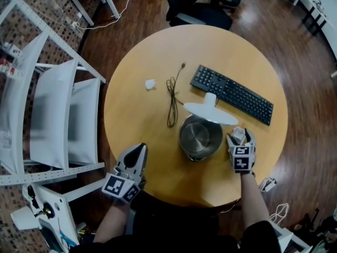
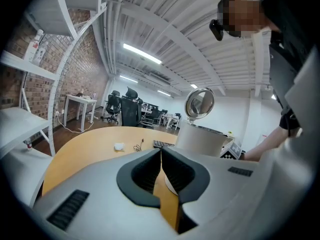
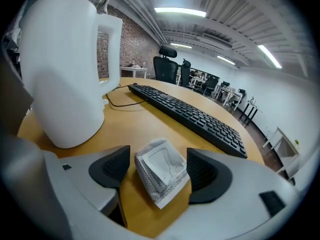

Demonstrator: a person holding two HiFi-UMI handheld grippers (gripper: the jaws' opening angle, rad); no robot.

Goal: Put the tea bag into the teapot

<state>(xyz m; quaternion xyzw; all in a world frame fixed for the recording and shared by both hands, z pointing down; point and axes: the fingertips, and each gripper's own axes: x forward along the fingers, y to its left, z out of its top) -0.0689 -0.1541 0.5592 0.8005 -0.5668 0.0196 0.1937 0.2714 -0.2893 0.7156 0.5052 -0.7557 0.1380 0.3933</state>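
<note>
The teapot [image 1: 200, 136] is a white kettle with a steel inside, standing at the middle front of the round table with its lid [image 1: 210, 112] flipped up. It fills the left of the right gripper view [image 3: 65, 74] and shows in the left gripper view [image 2: 202, 139]. The tea bag [image 1: 238, 135], a white mesh sachet, lies on the table just right of the teapot. My right gripper [image 1: 240, 140] is open around the tea bag [image 3: 162, 166], with a gap at the left pad. My left gripper [image 1: 138, 151] is shut and empty at the table's front left edge.
A black keyboard [image 1: 231, 94] lies behind the teapot on the right. A black cable [image 1: 172, 96] and a crumpled white scrap [image 1: 150, 84] lie to the left of it. White shelving [image 1: 47, 104] stands left of the table, and an office chair [image 1: 200, 4] beyond it.
</note>
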